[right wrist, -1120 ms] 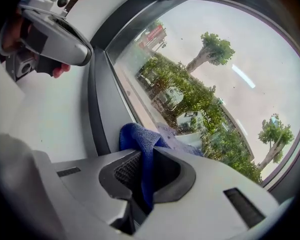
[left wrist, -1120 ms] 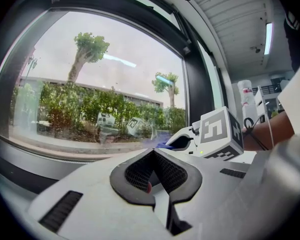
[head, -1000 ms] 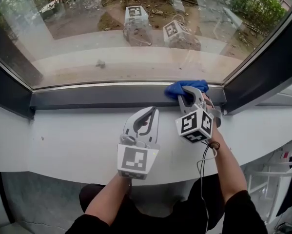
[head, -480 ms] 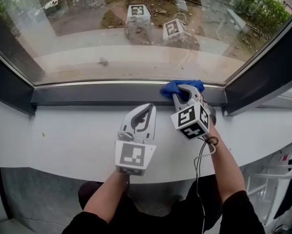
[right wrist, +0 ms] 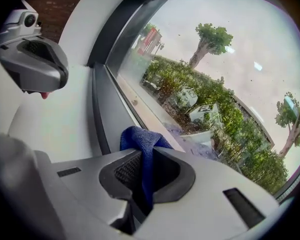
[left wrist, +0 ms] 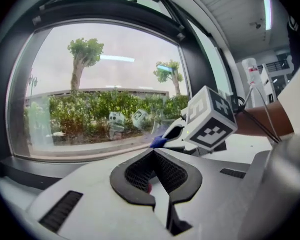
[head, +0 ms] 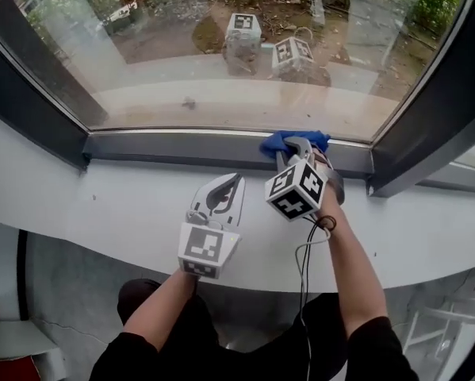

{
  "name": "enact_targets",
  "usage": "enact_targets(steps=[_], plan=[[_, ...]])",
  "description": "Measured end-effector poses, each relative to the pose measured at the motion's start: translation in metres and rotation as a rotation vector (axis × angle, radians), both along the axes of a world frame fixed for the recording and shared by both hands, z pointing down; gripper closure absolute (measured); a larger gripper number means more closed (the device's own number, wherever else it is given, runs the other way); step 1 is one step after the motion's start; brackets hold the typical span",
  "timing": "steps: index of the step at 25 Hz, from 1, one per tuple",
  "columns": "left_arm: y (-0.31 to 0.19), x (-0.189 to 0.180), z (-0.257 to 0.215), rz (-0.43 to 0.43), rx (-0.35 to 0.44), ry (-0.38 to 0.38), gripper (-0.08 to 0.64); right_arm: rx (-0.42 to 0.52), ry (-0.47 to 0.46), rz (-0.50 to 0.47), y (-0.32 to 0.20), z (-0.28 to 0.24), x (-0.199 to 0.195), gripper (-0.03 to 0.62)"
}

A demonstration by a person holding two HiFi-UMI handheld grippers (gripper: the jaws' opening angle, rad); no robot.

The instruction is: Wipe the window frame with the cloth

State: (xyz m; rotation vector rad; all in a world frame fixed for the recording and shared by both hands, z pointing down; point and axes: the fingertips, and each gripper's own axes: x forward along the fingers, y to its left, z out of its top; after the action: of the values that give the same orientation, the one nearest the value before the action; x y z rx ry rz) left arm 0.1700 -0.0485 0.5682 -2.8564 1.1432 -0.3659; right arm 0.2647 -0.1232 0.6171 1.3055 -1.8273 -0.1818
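— Nearest item?

— The left gripper (head: 226, 189) rests on the white sill (head: 118, 201), jaws pressed together on nothing. It is judged parked there to stay out of the wiping path.

— The working tool?

— The right gripper (head: 294, 148) pinches a fold of the blue cloth (head: 278, 143), so the loose bulk sticks out ahead as a pad.

— Location of the cloth?

— On the dark window frame (head: 174, 144), toward its right end, just below the glass (head: 221, 78). The frame's long stretch to the left likely remains to be wiped.
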Motion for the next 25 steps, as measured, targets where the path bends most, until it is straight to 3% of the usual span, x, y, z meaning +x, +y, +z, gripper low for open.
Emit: enact_targets(steps=[2, 4, 9, 18, 25], plan=[[0.009, -0.016, 0.011, -0.031, -0.044, -0.055, 0.555, 0.009, 0.013, -0.002, -0.004, -0.001, -0.002, 0.569], [0.021, -0.029, 0.016, -0.072, -0.086, -0.064, 0.555, 0.007, 0.012, -0.010, 0.001, -0.001, -0.004, 0.569], [0.024, -0.043, 0.004, -0.084, -0.026, -0.066, 0.555, 0.006, -0.012, -0.045, 0.004, -0.002, -0.022, 0.569], [-0.007, -0.067, -0.003, -0.029, 0.006, -0.010, 0.555, 0.002, 0.000, 0.041, -0.008, -0.005, -0.028, 0.569], [-0.020, -0.080, -0.013, -0.047, 0.010, 0.079, 0.555, 0.013, 0.002, 0.024, -0.016, -0.005, -0.055, 0.569]])
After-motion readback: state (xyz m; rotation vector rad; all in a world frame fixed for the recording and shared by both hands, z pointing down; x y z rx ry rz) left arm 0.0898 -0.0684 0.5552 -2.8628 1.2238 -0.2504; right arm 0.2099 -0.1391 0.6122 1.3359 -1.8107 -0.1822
